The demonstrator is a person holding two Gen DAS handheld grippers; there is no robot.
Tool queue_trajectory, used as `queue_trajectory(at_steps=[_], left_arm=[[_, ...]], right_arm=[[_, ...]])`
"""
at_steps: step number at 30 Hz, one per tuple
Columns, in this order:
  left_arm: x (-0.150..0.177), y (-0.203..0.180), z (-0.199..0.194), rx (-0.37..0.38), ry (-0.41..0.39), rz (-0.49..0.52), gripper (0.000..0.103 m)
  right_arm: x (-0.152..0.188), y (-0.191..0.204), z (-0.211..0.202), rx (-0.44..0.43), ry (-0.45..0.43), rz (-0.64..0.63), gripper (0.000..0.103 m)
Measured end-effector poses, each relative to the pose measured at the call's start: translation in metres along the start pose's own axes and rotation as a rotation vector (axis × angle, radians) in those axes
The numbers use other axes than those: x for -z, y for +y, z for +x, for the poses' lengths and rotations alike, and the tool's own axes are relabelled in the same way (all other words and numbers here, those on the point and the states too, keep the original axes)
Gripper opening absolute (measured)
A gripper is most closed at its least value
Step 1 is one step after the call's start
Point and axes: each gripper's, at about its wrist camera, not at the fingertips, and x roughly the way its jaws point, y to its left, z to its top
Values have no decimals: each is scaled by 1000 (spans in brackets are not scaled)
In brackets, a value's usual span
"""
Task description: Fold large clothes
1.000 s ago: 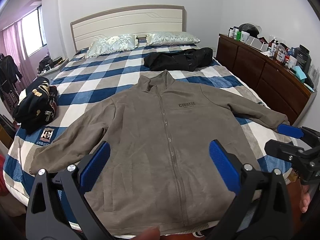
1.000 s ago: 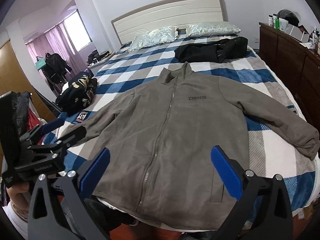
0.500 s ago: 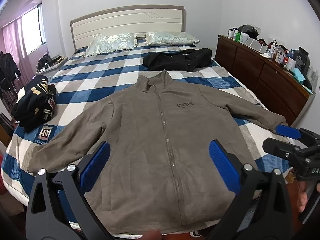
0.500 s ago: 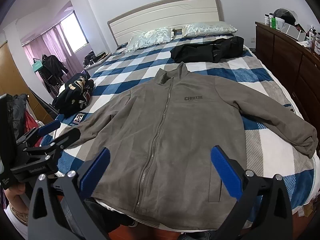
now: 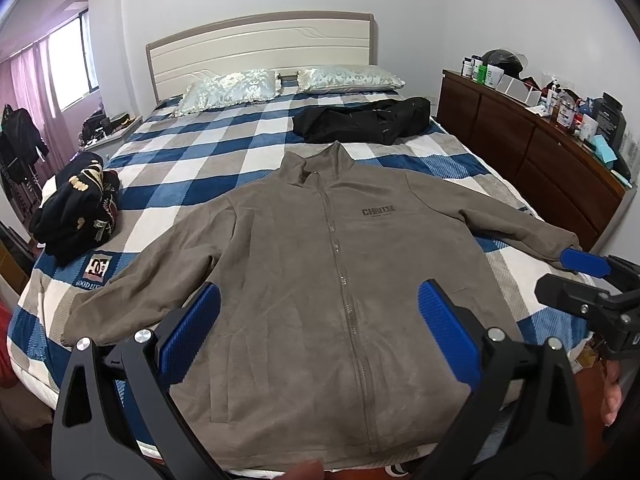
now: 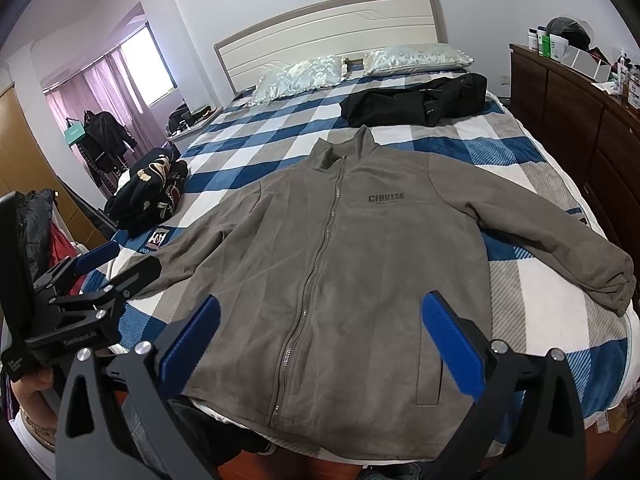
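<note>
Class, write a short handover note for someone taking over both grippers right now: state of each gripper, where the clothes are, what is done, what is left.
Left gripper: open, empty, above the jacket's lower front.
Right gripper: open, empty, also above the hem area.
Grey zip jacket: flat on the checked bed, face up, zipped, both sleeves spread outward, hem at the near edge.
Black garment lies near the pillows; dark bundle at the bed's left edge.
Done: jacket laid out.
Left: every fold; probably sleeves inward first.
</note>
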Motion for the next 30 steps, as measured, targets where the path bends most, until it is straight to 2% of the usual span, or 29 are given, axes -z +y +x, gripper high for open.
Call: queue_trajectory(at_steps=[20,26,30], left_arm=[[0,-11,2,12,8,24,97],[-2,-26,4,44,22,59,97],[-6,-45,7,40,14,95,97]], right_arm=[[3,-3,0,-16,4,11,99],[4,-26,-4,-53,-6,47,99],[4,-58,-10,-19,-32,107,99]])
